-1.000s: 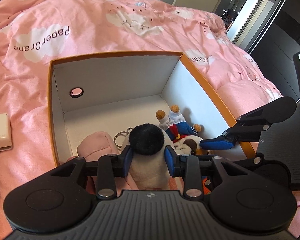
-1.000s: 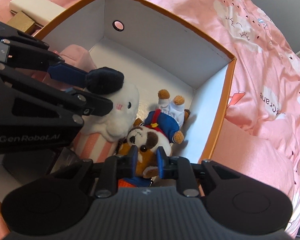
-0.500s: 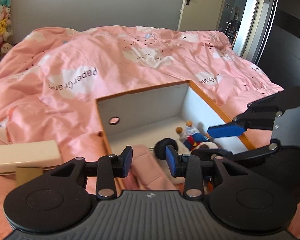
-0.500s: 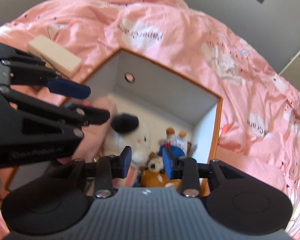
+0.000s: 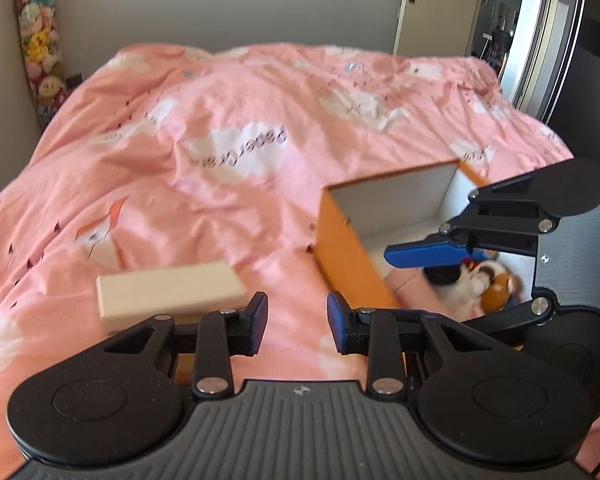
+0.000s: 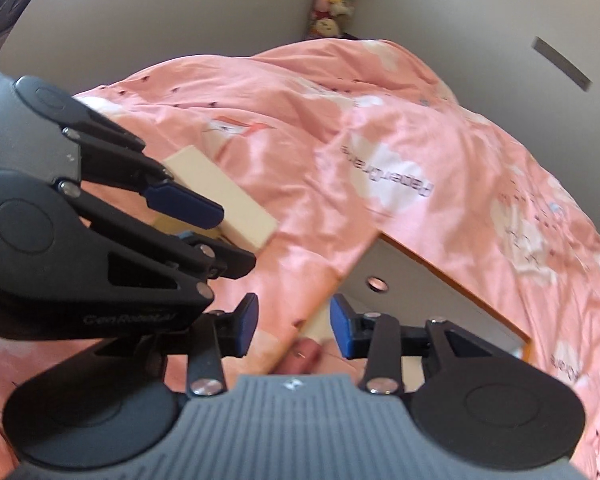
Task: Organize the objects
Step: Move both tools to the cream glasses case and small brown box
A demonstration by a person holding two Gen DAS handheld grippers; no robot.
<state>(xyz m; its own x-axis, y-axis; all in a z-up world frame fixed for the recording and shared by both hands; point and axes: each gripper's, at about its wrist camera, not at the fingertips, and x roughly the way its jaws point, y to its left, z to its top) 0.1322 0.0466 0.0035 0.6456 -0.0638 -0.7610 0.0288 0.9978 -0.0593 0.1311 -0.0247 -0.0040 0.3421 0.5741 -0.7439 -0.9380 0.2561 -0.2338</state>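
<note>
An orange box with a white inside [image 5: 342, 248] sits on the pink bed and also shows in the right wrist view [image 6: 452, 276]. Plush toys lie in it: a white one with a black top [image 5: 458, 280] and a brown dog [image 5: 500, 286]. My left gripper [image 5: 296, 318] is open and empty, held over the bedcover left of the box. My right gripper [image 6: 292, 326] is open and empty above the box's left wall; it shows in the left wrist view [image 5: 440, 256] over the toys. A cream block [image 5: 168, 290] lies left of the box.
The pink duvet [image 5: 228, 152] covers the whole bed. A cream block also shows in the right wrist view [image 6: 224, 196] under the left gripper's fingers. Plush toys hang in the far corner [image 5: 40, 44]. A door and dark wardrobe stand at the right [image 5: 540, 40].
Both grippers let go of their plush toys inside the box, opened, and lifted up and back. The left gripper swung left toward the cream block.
</note>
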